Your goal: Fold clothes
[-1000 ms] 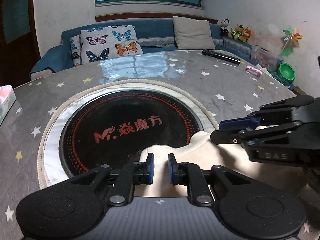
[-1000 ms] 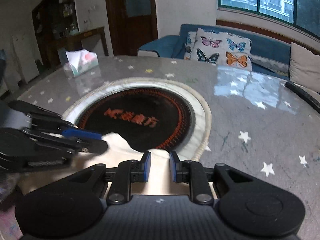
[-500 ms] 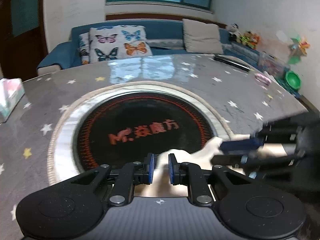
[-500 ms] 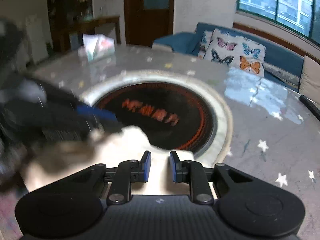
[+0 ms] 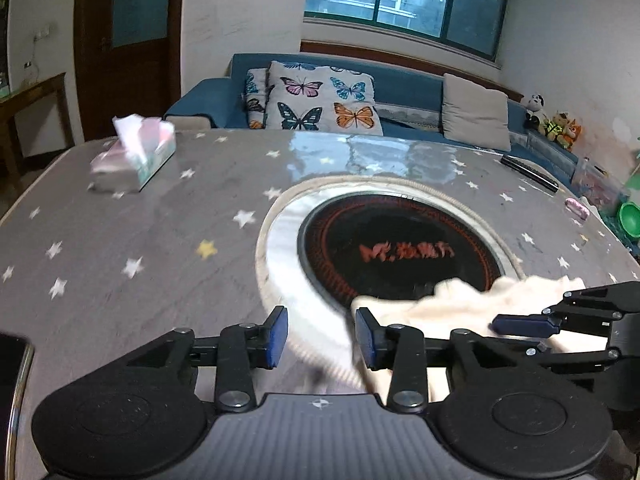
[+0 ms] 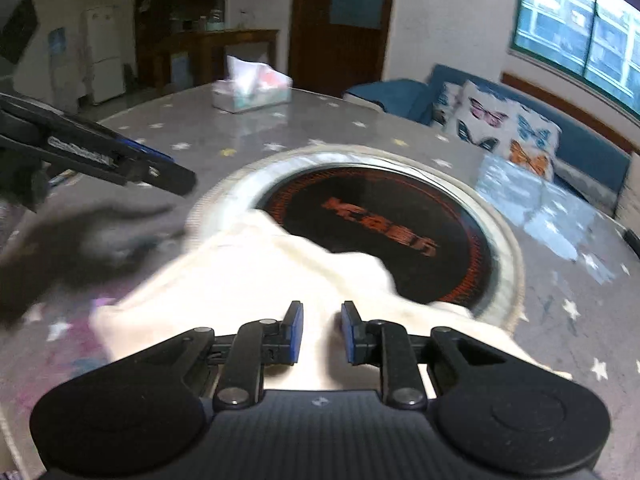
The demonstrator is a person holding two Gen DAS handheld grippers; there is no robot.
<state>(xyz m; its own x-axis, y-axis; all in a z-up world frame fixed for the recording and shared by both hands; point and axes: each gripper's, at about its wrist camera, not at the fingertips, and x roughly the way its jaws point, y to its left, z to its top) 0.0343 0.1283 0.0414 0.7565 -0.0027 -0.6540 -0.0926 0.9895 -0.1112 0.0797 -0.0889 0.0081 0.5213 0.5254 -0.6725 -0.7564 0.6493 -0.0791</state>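
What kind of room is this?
Most likely a home living room: a blue sofa with butterfly cushions, a star-patterned table holding a tissue box, and a cream garment.

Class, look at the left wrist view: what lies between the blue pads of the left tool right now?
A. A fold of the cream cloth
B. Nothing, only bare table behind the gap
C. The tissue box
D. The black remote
B: the left tool stands open, with the grey star-patterned table showing through the gap, while the cream cloth lies just beside its right pad.

tissue box (image 5: 138, 156), remote (image 5: 529, 167), butterfly cushion (image 5: 324, 100)
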